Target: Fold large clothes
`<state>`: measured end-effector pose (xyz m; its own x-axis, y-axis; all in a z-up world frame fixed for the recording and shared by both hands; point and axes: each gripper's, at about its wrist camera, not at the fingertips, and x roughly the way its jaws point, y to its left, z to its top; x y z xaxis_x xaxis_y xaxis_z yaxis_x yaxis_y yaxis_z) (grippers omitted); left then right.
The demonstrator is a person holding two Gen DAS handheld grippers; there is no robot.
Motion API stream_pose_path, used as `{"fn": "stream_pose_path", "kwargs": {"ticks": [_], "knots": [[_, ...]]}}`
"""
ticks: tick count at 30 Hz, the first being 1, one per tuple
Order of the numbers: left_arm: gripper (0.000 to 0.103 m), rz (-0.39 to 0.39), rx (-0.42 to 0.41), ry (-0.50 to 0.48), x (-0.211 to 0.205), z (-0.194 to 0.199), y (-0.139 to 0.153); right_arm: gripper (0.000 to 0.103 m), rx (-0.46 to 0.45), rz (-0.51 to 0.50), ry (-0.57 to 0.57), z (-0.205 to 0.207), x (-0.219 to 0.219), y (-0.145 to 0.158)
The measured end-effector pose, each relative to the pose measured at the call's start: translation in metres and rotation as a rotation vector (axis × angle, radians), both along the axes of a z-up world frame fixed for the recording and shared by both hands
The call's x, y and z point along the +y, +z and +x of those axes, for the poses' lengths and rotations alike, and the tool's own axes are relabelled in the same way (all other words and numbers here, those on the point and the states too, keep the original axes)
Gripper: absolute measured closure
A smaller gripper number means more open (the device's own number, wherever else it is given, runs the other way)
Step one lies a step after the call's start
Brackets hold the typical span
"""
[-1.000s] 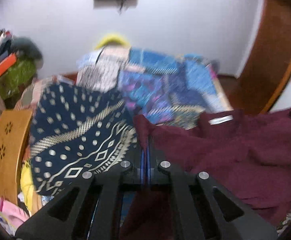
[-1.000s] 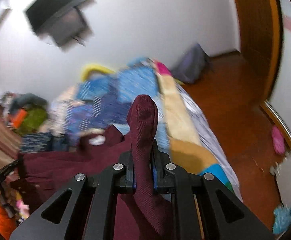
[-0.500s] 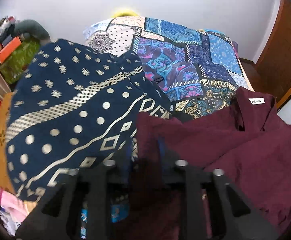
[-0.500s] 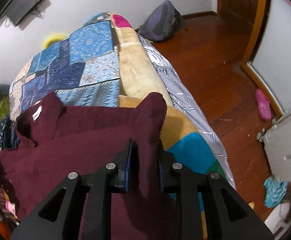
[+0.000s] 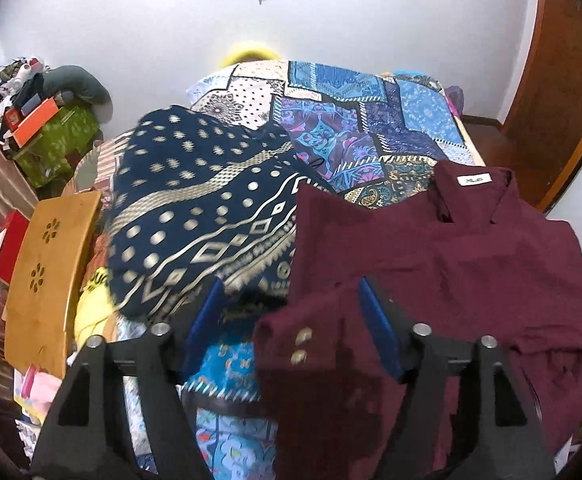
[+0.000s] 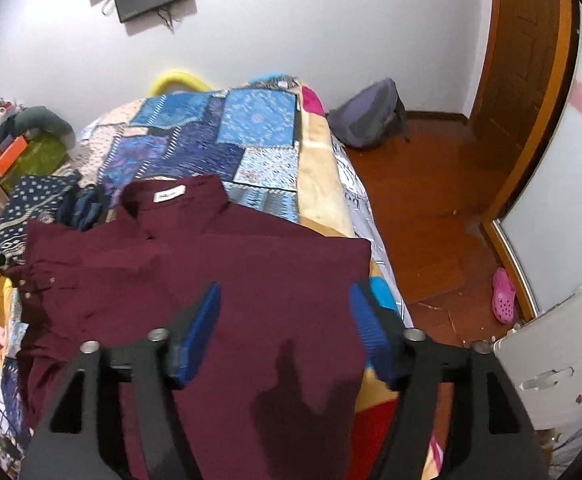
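The maroon shirt (image 6: 219, 264) lies spread on the bed (image 6: 323, 168), collar away from both tongs. The left tongs (image 5: 291, 304) and right tongs (image 6: 285, 308) have just been opening; cloth lies below them, ungripped.

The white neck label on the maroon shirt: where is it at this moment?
In both wrist views the white neck label sits inside the collar at the far end of the maroon shirt, which lies on the patchwork bedspread.
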<state>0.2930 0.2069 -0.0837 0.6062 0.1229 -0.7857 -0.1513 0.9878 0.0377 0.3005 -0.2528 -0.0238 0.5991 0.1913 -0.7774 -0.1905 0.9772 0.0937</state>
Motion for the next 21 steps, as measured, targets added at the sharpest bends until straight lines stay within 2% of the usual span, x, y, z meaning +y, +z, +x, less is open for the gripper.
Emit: {"fn": "stream_pose_path", "kwargs": {"ticks": [3,4,8,13,21], "knots": [[0.010,-0.017,-0.007,0.016,0.007,-0.024,0.007,0.035,-0.025,0.006,0.004,-0.018,0.000,0.007],[0.006,-0.034,-0.009,0.020,0.011,-0.033,0.007,0.035,-0.030,0.011,0.006,-0.023,-0.001,0.008],[0.006,-0.066,0.034,0.020,0.022,-0.059,-0.003,0.034,-0.043,0.039,-0.008,-0.050,-0.009,0.007],[0.006,-0.081,0.119,0.029,0.033,-0.090,-0.037,0.031,-0.016,0.070,-0.057,-0.074,-0.025,-0.009],[0.006,-0.233,0.255,0.051,0.044,-0.118,-0.099,0.031,0.105,0.148,-0.160,-0.099,-0.046,-0.051]]}}
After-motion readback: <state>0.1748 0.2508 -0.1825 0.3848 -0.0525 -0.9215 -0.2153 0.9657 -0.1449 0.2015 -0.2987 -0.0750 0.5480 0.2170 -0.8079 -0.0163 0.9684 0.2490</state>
